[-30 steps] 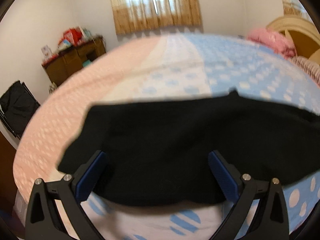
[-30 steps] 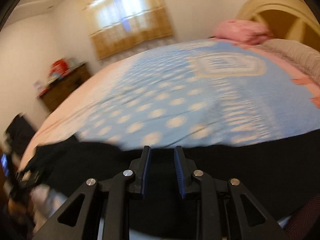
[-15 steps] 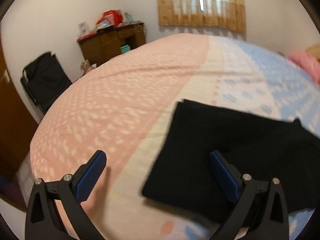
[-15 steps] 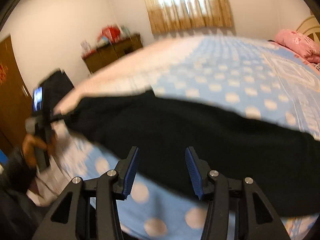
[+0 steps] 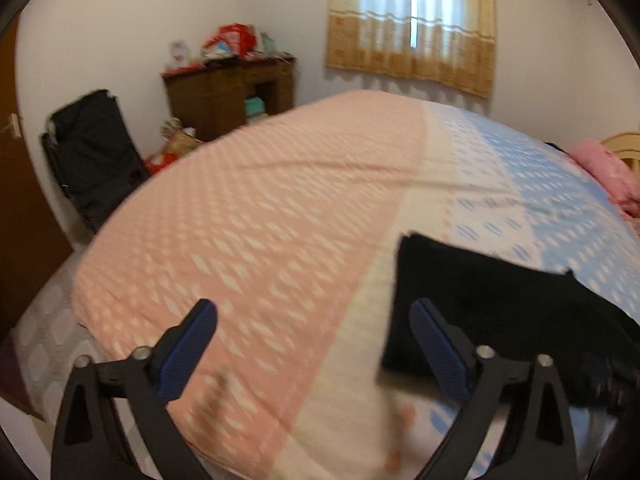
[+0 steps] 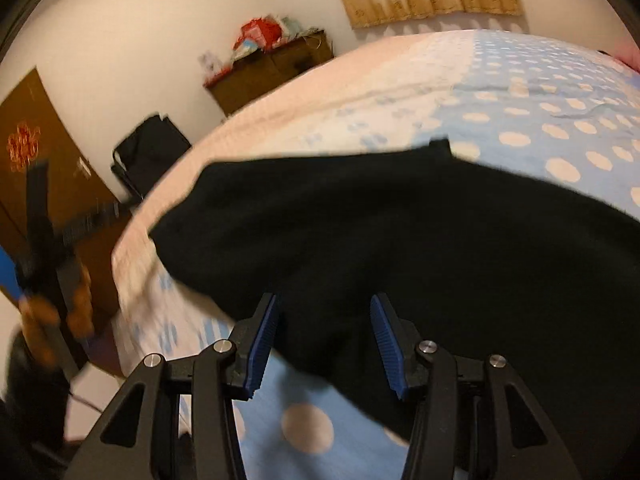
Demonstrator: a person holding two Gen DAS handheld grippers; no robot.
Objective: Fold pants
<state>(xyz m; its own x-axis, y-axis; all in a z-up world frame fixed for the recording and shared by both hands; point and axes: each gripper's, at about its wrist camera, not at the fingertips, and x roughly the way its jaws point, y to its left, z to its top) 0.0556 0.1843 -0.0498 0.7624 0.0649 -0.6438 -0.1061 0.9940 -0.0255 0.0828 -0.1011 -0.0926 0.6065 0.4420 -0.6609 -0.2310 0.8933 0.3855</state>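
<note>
Black pants (image 6: 400,240) lie folded near the bed's (image 5: 260,220) front edge. Left hand-held gripper (image 5: 314,344), wide apart, has just narrowed slightly, empty; right hand-held gripper (image 6: 324,340) hovers half-spread over them.

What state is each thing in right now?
Pants: lying on the bed, released.
Left gripper: open, empty, beside the pants; jaws just closed slightly.
Right gripper: open, over the pants' edge, not pinching.
Bedspread: spread out, slightly creased.
Curtain: drawn.
</note>
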